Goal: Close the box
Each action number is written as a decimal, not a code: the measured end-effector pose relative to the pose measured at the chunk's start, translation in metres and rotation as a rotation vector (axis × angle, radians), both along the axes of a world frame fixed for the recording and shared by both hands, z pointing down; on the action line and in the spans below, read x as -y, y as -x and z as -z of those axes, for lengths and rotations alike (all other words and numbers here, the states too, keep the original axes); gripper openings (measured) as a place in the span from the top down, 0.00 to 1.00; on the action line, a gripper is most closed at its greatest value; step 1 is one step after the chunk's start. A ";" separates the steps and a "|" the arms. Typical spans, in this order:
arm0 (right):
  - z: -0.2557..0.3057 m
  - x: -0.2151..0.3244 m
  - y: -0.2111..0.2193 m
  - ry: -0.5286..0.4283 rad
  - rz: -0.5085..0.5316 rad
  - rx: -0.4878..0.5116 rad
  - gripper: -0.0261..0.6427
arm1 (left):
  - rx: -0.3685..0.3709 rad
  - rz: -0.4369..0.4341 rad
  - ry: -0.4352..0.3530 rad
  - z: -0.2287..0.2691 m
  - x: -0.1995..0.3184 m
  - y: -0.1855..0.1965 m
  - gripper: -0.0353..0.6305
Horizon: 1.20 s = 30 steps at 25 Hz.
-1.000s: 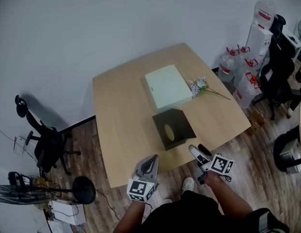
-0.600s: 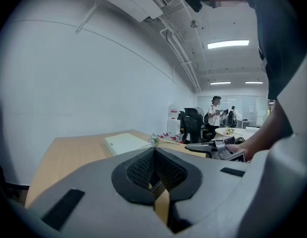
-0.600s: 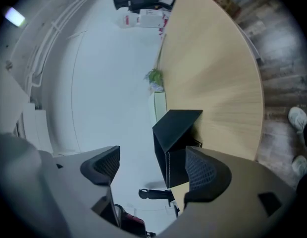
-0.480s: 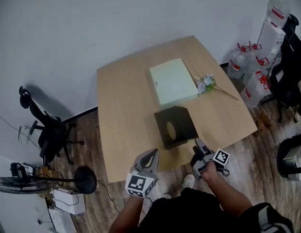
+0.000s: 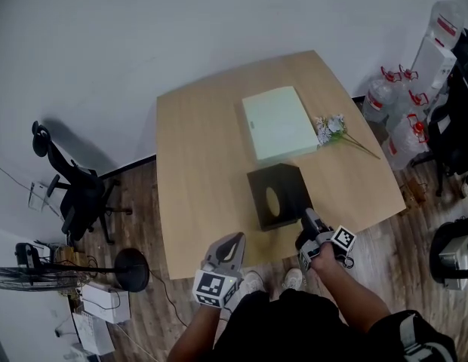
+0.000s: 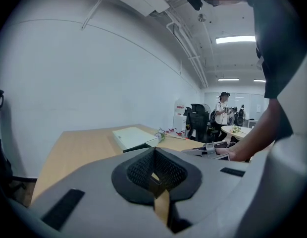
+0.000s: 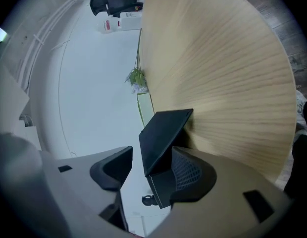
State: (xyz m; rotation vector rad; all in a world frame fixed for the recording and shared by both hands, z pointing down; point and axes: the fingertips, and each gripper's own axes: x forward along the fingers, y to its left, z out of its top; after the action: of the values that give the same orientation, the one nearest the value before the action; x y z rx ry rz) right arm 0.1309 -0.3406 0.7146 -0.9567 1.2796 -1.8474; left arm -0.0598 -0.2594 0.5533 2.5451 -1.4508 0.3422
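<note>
Head view: the black box (image 5: pixel 278 196) sits on the table (image 5: pixel 196 164) near its front edge; the right gripper (image 5: pixel 306 219) is at the box's near right corner; the left gripper (image 5: pixel 234 240) hangs off the table. Left gripper view: jaws pressed together, empty. Right gripper view: jaws closing around the black box (image 7: pixel 161 138), which seemingly touches only one pad.

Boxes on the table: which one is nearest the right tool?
The black box with the oval hole; its corner sits between the closing jaws of the right tool. The pale green box lies farther back, untouched.
</note>
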 end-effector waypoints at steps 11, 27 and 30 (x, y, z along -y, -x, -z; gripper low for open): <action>-0.014 0.002 0.000 0.024 -0.060 -0.012 0.73 | -0.010 -0.032 0.015 -0.003 0.006 0.017 0.92; 0.028 0.005 -0.018 -0.190 -0.017 -0.320 0.91 | -0.057 -0.006 0.042 -0.022 -0.008 0.026 0.92; 0.044 0.004 -0.015 -0.262 0.042 -0.452 0.91 | -0.082 -0.005 0.046 -0.022 -0.010 0.025 0.92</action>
State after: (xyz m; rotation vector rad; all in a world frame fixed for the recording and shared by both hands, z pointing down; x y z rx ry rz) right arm 0.1456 -0.3445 0.6702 -1.2493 1.7710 -1.4883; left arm -0.0847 -0.2498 0.5750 2.4964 -1.3912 0.2660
